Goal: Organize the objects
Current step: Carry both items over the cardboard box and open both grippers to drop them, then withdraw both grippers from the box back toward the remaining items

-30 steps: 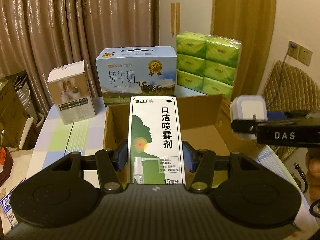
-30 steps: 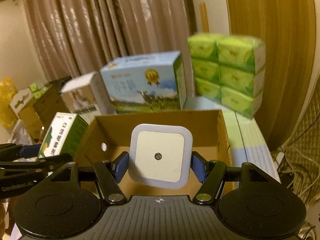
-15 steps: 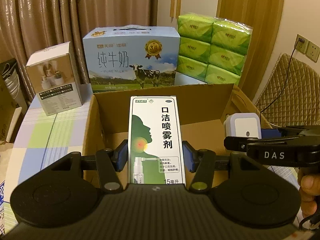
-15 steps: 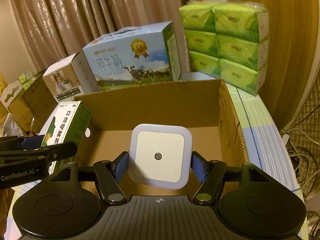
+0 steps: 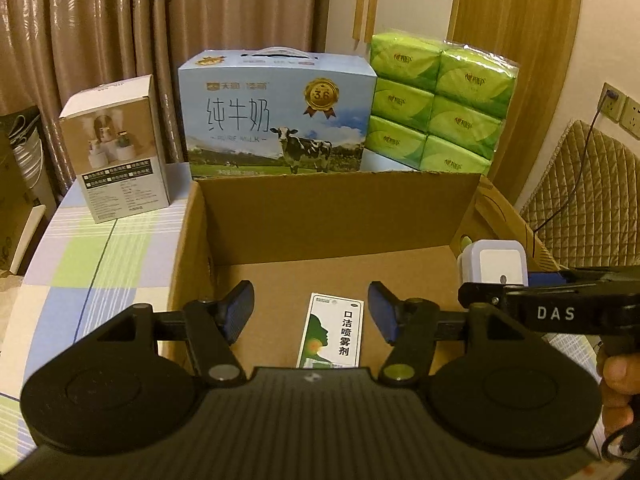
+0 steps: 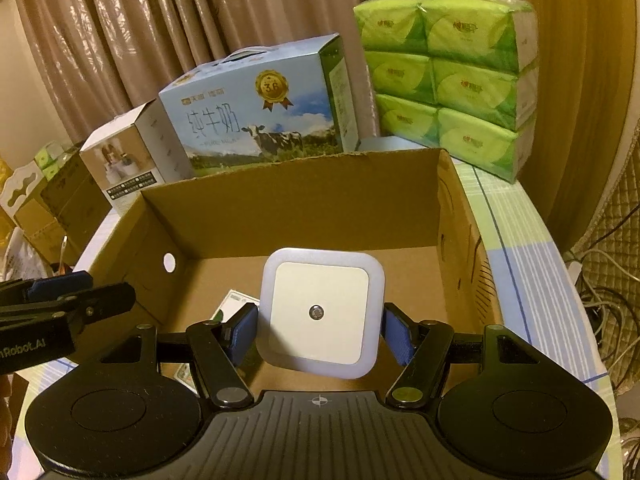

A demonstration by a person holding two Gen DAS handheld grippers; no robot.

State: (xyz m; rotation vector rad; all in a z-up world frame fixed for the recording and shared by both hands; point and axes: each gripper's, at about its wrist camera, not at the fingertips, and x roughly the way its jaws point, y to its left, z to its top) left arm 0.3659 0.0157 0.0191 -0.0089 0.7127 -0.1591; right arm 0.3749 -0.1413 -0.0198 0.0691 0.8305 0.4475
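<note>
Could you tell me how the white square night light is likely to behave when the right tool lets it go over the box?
The night light looks like smooth hard plastic, so probably light but slippery. Flat-faced, it should land flat in the cardboard box, not roll. The right tool grips only its edges.

Milk carton (image 5: 276, 114) (cow printed on front), green tissue packs (image 5: 436, 102), brown curtains (image 5: 120, 20), quilted chair (image 5: 580, 196)

The spray box (image 6: 230, 308) lies mostly hidden behind the right claw (image 6: 319, 330).
</note>
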